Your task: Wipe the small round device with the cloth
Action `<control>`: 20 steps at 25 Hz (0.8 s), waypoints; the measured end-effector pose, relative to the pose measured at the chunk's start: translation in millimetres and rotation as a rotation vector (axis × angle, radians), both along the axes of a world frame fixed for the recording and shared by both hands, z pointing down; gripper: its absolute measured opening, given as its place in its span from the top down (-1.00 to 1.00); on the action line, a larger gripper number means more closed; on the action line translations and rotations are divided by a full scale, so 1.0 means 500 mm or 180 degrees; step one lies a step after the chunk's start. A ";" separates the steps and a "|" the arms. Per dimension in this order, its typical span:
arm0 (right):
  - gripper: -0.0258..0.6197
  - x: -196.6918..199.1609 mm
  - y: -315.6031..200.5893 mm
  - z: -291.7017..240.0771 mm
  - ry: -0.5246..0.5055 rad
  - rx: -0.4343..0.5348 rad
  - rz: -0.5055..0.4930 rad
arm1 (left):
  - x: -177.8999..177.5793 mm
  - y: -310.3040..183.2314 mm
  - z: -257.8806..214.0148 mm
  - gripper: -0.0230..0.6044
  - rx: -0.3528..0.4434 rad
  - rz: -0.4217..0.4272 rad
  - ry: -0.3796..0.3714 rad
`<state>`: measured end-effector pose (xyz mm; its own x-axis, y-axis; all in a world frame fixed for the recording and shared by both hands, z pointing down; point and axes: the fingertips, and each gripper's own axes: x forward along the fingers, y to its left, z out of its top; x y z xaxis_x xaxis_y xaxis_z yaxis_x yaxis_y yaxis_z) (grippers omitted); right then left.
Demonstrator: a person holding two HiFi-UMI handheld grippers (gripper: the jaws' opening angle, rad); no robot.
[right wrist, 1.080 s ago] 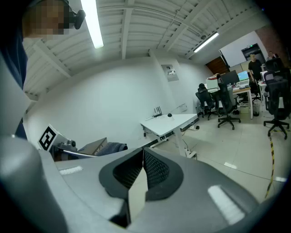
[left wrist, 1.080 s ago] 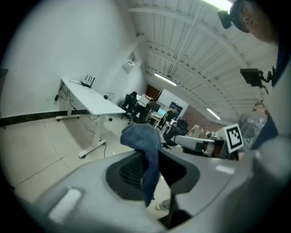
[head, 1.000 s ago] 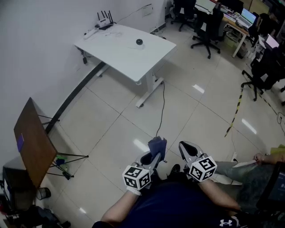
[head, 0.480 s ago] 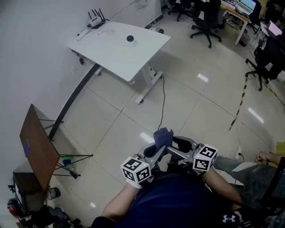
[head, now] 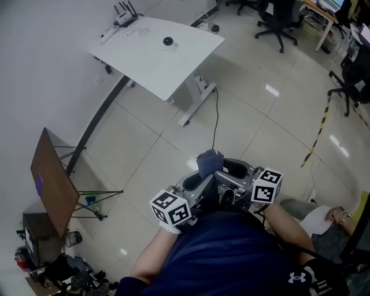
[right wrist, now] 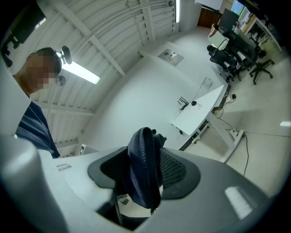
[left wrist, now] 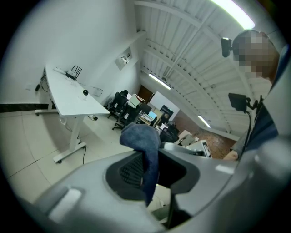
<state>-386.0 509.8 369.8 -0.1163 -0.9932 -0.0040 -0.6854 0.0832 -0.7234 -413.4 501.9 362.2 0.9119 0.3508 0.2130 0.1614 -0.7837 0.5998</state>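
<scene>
Tiled office floor (head: 260,133); left gripper (head: 199,182) clenched on cloth (head: 208,162); right gripper (head: 232,173) just closing, slack around it.

White desk (head: 167,69), router (head: 123,14) at its far corner, brown board (head: 52,182) on folding stand (head: 95,202), black office chairs (head: 277,24), striped tape (head: 319,130) across tiled floor (head: 150,150).

Bright, even ceiling strip light (right wrist: 82,73); glare patches on floor tiles (head: 272,89) (fisheye edges dark, bent).

- White wall (head: 46,69) at left.
- Glossy pale tiled floor (head: 260,133).
- White surface (head: 173,63) beside the wall.
- Black office chairs (head: 278,23) at upper right.
- Brown board (head: 52,182) on a stand.
</scene>
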 end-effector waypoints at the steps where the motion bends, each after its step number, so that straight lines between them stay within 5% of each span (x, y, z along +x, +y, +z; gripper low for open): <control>1: 0.26 0.006 -0.011 -0.001 -0.0045 0.0033 -0.0040 | 0.008 -0.009 0.000 0.66 -0.0006 0.0010 0.0016; 8: 0.61 0.107 -0.069 0.003 0.0019 0.0014 0.0050 | 0.117 -0.068 0.012 0.66 -0.0185 0.0196 0.0109; 12: 0.67 0.180 -0.121 -0.008 -0.0022 0.0009 0.0049 | 0.188 -0.126 0.001 0.66 -0.0556 0.0407 0.0264; 16: 0.66 0.221 -0.213 -0.016 -0.0208 -0.0012 -0.0071 | 0.229 -0.218 -0.015 0.66 -0.0915 0.0633 0.0417; 20: 0.36 0.252 -0.312 -0.037 -0.0325 0.0025 -0.0258 | 0.261 -0.305 -0.061 0.66 -0.1082 0.0919 0.0665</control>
<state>-259.9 353.8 351.6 -0.1946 -0.9805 -0.0277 -0.5991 0.1412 -0.7881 -283.0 349.2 331.6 0.7782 0.6134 -0.1345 0.4873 -0.4548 0.7455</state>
